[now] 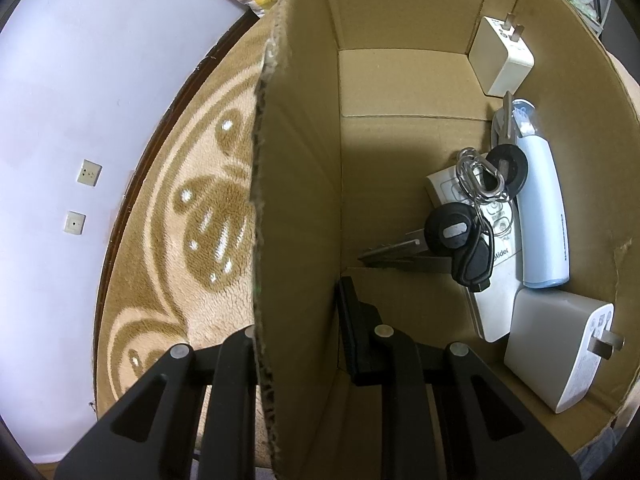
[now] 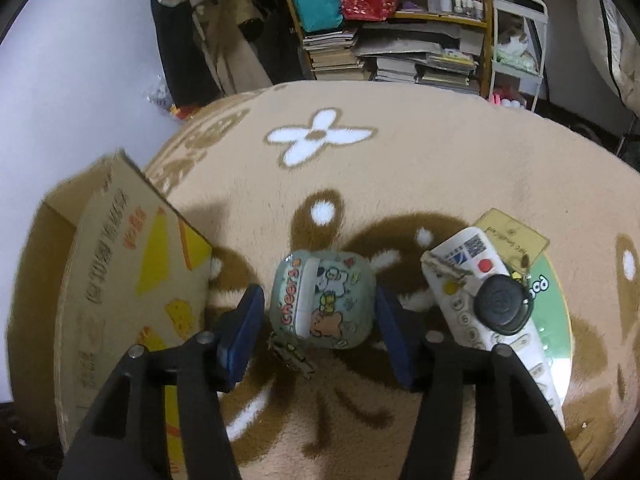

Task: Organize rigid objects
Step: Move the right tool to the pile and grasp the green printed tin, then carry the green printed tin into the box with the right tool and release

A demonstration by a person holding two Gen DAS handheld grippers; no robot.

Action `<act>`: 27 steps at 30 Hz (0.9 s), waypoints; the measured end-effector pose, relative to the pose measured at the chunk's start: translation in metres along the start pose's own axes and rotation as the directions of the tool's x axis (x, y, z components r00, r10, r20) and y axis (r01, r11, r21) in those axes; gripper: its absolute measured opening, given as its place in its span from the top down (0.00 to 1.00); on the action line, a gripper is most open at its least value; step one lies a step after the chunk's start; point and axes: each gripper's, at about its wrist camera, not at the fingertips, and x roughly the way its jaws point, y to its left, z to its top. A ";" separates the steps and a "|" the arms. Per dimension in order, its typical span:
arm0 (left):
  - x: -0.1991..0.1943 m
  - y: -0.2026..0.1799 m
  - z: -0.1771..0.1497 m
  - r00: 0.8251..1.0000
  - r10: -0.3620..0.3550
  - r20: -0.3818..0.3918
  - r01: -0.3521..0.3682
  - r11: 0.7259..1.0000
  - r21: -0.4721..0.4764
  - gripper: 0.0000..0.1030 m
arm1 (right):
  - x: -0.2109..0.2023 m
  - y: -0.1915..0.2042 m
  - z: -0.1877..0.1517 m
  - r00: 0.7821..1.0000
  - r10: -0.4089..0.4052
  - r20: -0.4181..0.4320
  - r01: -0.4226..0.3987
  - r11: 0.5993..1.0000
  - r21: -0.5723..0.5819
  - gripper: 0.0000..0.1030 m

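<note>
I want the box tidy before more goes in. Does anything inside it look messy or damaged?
Yes. In the cardboard box, the key bunch lies sprawled across a white remote, with a pale blue device and two chargers crowded against one wall. The wall edge pinched by the left gripper is rough and frayed.

Matt corrugated cardboard box (image 1: 400, 20), fleecy rug (image 2: 440, 160)

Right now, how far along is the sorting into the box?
Done: the cardboard box already holds two white chargers, a key bunch, a white remote and a pale blue device. In hand: the left gripper straddles the box wall; the right gripper is open around the cartoon earbud case, not yet gripping. Left: the case, a second remote and a black fob on the rug.
</note>
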 end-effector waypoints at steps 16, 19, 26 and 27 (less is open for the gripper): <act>-0.002 0.002 0.000 1.000 -0.002 0.000 0.002 1.000 -0.001 0.81 | -0.001 0.006 -0.006 0.999 -0.042 0.018 0.043 0.997 -0.071 0.43; -0.002 0.002 0.001 1.000 -0.005 0.000 0.005 1.000 -0.001 0.81 | -0.007 0.004 -0.006 0.999 -0.034 0.028 0.035 0.998 -0.058 0.43; -0.002 0.002 0.001 1.000 -0.001 0.000 0.001 1.000 0.002 0.81 | -0.038 0.014 0.007 0.994 0.041 0.102 -0.036 0.998 -0.047 0.43; -0.002 0.002 0.001 1.000 -0.001 0.000 0.001 1.000 0.002 0.81 | -0.046 0.019 0.009 0.991 0.051 0.122 -0.044 0.997 -0.060 0.43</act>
